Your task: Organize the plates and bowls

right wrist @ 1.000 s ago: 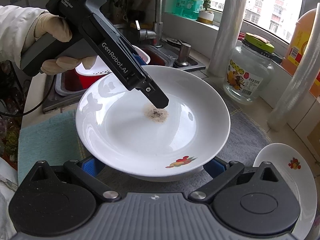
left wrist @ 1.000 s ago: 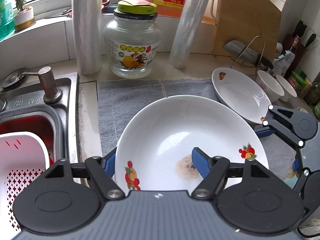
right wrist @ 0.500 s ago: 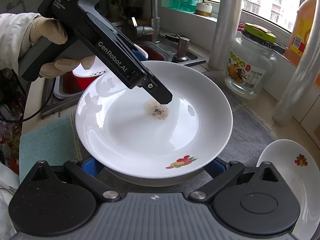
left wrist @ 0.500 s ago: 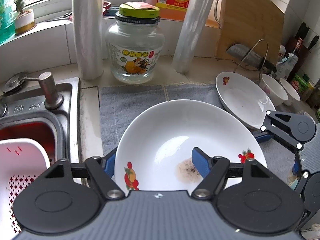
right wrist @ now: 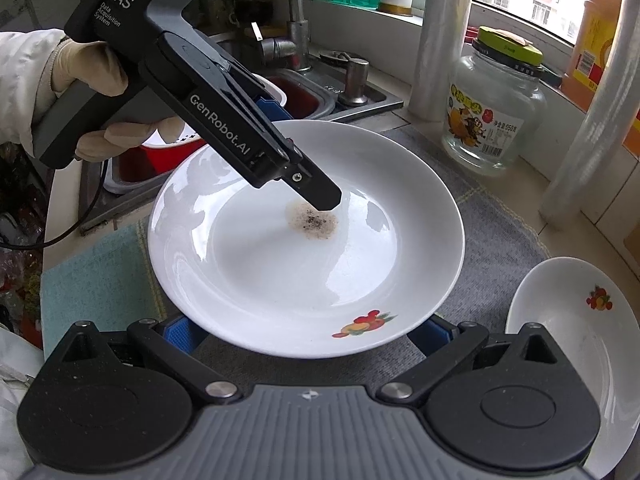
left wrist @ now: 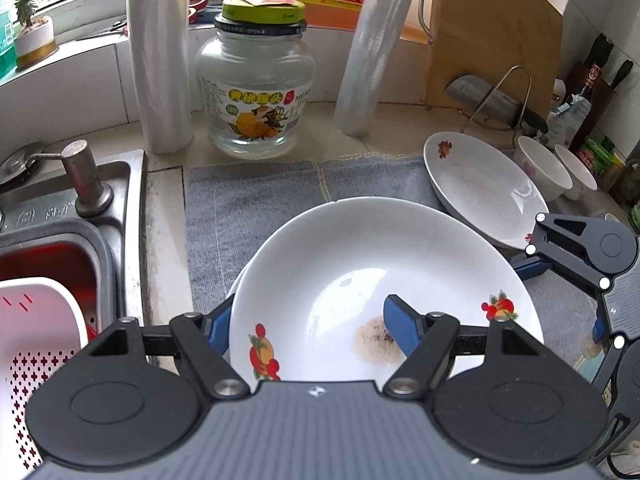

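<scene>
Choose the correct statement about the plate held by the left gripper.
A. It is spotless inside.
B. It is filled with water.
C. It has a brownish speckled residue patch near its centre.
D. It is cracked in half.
C: the plate in the left gripper shows a brownish speckled residue patch near its centre.

Plates: two, one near (left wrist: 360, 280) and one far (left wrist: 484, 188). Small bowls: two (left wrist: 544, 168) (left wrist: 576, 172). Glass jars: one (left wrist: 256, 92). Film rolls: two (left wrist: 160, 52) (left wrist: 376, 48).

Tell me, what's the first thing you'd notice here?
A big white plate in the middle, over the grey mat, with a brown speckled stain in its bowl. The left gripper pinches its rim. A second plate lies to the right, by two small bowls.
</scene>
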`<state>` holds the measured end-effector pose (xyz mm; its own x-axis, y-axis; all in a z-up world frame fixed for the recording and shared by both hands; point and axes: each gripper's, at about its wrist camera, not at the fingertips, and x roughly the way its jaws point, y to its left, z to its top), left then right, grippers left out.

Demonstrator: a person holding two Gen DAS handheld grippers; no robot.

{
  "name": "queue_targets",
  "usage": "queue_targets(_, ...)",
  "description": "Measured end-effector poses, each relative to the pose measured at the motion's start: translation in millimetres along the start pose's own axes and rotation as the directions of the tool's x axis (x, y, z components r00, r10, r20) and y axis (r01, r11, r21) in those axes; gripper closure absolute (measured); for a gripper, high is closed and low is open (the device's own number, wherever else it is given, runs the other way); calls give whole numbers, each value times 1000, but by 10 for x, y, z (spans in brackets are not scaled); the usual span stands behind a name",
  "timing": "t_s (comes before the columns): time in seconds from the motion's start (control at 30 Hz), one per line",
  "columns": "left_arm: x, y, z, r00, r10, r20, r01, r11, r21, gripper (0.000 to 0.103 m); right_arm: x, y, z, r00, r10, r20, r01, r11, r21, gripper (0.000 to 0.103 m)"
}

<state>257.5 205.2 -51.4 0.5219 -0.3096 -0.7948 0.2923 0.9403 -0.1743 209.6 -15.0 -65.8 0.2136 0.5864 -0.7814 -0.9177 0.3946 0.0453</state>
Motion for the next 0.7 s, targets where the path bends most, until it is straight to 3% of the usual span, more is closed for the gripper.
queue_targets(0.7,36,8,-32,1000,-9,-10,9,1000,-29,29,100,-21,31,994,31,-105,-28,999,24,0)
